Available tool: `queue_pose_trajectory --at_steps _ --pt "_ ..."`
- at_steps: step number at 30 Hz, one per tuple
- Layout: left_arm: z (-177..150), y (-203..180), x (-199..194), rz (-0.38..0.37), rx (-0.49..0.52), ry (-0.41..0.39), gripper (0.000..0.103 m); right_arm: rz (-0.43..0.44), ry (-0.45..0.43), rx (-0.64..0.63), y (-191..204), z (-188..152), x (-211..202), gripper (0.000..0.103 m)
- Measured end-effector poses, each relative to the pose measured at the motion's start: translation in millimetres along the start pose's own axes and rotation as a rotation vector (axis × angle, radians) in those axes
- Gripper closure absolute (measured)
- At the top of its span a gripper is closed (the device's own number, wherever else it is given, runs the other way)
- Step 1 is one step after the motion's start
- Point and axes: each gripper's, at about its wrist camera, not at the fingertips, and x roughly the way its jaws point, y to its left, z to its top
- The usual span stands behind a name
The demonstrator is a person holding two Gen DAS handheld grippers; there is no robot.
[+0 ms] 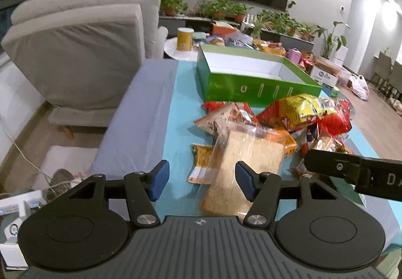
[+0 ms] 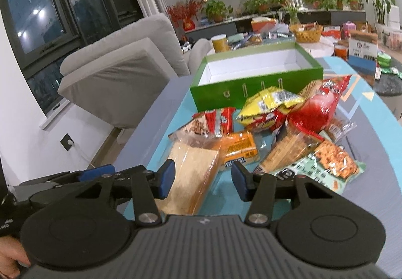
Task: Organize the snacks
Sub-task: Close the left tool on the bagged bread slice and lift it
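Note:
A pile of snack packets lies on the teal table (image 1: 181,108) in front of an open green box (image 1: 251,88) with a white, empty inside; the box also shows in the right wrist view (image 2: 236,95). Nearest is a clear bag of sliced bread (image 1: 241,168), also in the right wrist view (image 2: 191,173). Behind it lie a yellow-red crisp bag (image 1: 299,110), an orange packet (image 2: 238,148) and a green cracker bag (image 2: 326,166). My left gripper (image 1: 201,178) is open just above the bread. My right gripper (image 2: 203,178) is open over the bread's right edge.
A grey sofa cushion (image 1: 78,60) stands to the left of the table. A round white side table with a yellow tin (image 1: 184,39) and more snacks sits behind the box. The right gripper's body (image 1: 351,171) reaches in at the right of the left wrist view.

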Motion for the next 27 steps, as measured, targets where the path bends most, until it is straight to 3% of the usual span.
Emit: queue_pose_trajectory --at_steps 7,14,22,27 --pt "-5 7 13 -0.09 0.033 0.028 0.048 0.011 0.079 0.063 2 -5 21 0.047" --pt "-8 9 25 -0.13 0.052 0.065 0.048 0.003 0.147 0.136 -4 -9 34 0.055" --pt "-9 8 31 -0.143 0.077 0.073 0.048 -0.01 0.161 0.14 -2 -8 41 0.055" --pt "-11 6 34 -0.189 0.091 0.09 0.048 -0.012 0.178 0.149 -4 -9 49 0.055"
